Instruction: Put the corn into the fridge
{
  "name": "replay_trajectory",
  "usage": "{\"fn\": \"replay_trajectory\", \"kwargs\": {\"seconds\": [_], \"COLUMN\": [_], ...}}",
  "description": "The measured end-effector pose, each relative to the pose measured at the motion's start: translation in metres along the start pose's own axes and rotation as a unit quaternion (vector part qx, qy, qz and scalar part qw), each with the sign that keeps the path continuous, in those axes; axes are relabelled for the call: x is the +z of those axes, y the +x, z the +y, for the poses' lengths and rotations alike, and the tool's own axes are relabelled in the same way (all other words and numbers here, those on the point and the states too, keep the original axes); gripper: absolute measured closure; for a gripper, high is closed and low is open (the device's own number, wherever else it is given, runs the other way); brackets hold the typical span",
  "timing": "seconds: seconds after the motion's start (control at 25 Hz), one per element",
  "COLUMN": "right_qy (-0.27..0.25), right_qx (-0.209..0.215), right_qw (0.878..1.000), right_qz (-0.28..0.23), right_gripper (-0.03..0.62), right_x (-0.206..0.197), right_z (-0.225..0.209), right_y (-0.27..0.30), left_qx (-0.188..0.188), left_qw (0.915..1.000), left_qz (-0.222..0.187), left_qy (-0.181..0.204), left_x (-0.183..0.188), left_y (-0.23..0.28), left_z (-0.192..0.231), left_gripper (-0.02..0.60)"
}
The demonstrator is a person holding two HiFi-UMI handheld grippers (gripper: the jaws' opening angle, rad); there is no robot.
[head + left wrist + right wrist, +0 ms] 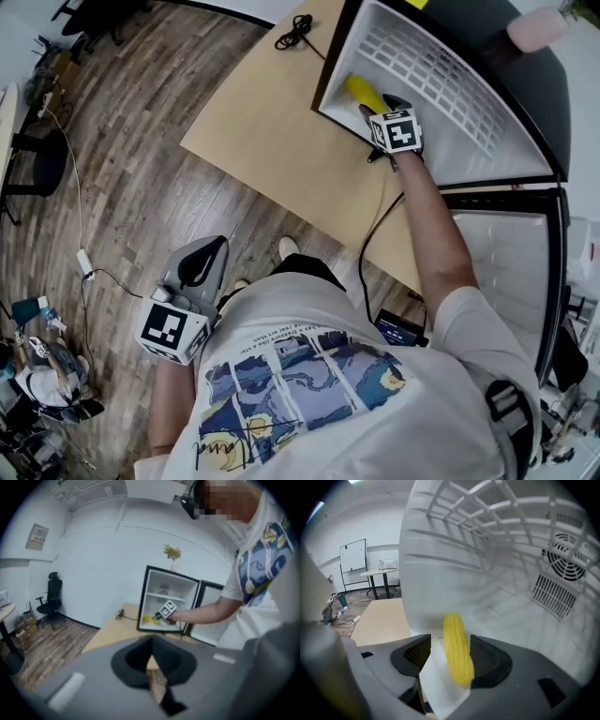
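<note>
Our right gripper is inside the fridge, just past its front edge. Its jaws are apart. The corn lies between them, low in the fridge. It rests against the jaw at 3 o'clock, and there is a gap between it and the jaw at 9 o'clock. The corn's far end points to 12 o'clock, deeper in.

Past the corn there is lots of open room all the way to the back wall, where a round fan grille sits at 2 o'clock. A wire shelf is above at 12 o'clock. The fridge's side wall stands near at 10 o'clock.

From the head view, the fridge door hangs open at 4 o'clock. The fridge sits on a tan table, and the table's edge runs past our feet.

Our left gripper hangs at 7 o'clock over the wood floor, well apart from the table. Its jaws are together with nothing in them.
</note>
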State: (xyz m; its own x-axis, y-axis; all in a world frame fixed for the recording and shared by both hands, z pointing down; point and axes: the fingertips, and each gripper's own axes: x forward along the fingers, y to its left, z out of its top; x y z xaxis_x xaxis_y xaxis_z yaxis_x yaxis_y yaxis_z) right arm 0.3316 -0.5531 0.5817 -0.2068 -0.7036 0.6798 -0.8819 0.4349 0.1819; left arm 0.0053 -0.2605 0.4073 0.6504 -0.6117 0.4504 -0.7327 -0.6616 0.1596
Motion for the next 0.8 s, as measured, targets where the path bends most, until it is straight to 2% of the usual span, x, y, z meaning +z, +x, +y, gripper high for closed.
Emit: {"fn": "replay_trajectory", "kwargs": {"seconds": [0.16,0.36,0.48,0.68,0.8], "right_qy": [0.030,0.082,0.100,0.125,0.138], "right_qx": [-0.021,-0.047,-0.044,-0.027,0.000], "right_qw": [0.999,0.994,0.992,0.989,0.987], "right_qz": [-0.028,-0.059,-0.063,-0.073,-0.086], "right_gripper": [0.359,0.492,0.554,0.572,0.582], "right_x": [-0.003,-0.019,-0.029,-0.043,-0.047], "right_z": [0.014,0.041,0.070,0.132,0.175], "right_y": [-0.038,-0.094,-0.122,-0.171,-0.197], "left_qx": [-0.019,-0.048,-0.059,-0.080,-0.092], "left_qw": [0.9997,0.9981,0.9972,0.9957,0.9947], "left_qz": [-0.008,-0.012,-0.016,-0.021,-0.020], "left_qy": [0.016,0.038,0.043,0.043,0.043], "left_x": [0.002,-0.008,-0.013,-0.029,-0.039], "left_y": [-0.015,-0.034,-0.049,-0.072,-0.084], "left_z": [0.001,0.000,-0.001,-0.001,-0.003], "left_gripper": [0.572,0.572,0.572,0.572,0.572]}}
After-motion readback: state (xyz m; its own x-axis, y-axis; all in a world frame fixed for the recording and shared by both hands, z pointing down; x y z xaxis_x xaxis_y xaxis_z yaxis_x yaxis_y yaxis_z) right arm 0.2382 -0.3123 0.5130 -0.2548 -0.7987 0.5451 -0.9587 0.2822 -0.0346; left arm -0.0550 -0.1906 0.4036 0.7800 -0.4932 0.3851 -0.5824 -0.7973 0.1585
